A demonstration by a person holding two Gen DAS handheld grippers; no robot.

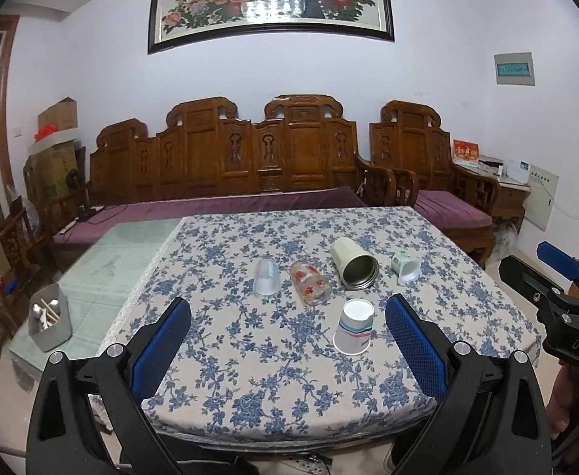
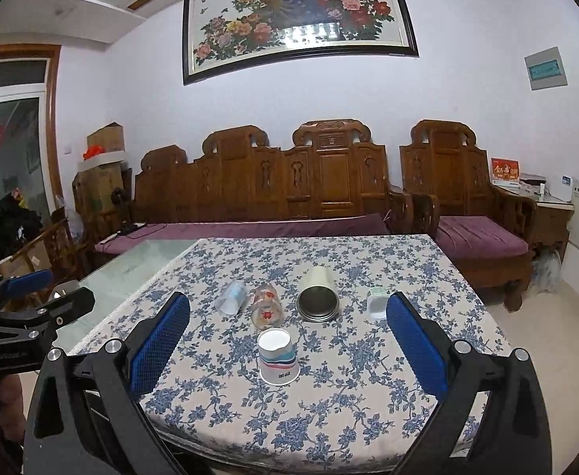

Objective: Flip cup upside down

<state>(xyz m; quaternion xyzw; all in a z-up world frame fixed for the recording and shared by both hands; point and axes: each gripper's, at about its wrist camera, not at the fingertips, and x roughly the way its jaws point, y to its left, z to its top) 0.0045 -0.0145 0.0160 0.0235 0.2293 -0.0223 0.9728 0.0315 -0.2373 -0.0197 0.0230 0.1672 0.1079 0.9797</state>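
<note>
A white paper cup (image 1: 353,327) with coloured stripes stands upside down, mouth down, on the blue-flowered tablecloth (image 1: 249,356); it also shows in the right wrist view (image 2: 278,356). Behind it lie a row of cups on their sides: a frosted plastic cup (image 1: 266,277), a glass with red fish (image 1: 310,282), a pale green steel tumbler (image 1: 354,263) and a small green-and-white cup (image 1: 405,267). My left gripper (image 1: 287,342) is open and empty, held back above the table's near edge. My right gripper (image 2: 287,342) is open and empty, likewise held back.
A grey holder with utensils (image 1: 48,318) stands on the glass table (image 1: 123,249) to the left. A carved wooden sofa (image 1: 226,158) with purple cushions stands behind the table. The right gripper's body (image 1: 562,304) shows at the right of the left wrist view.
</note>
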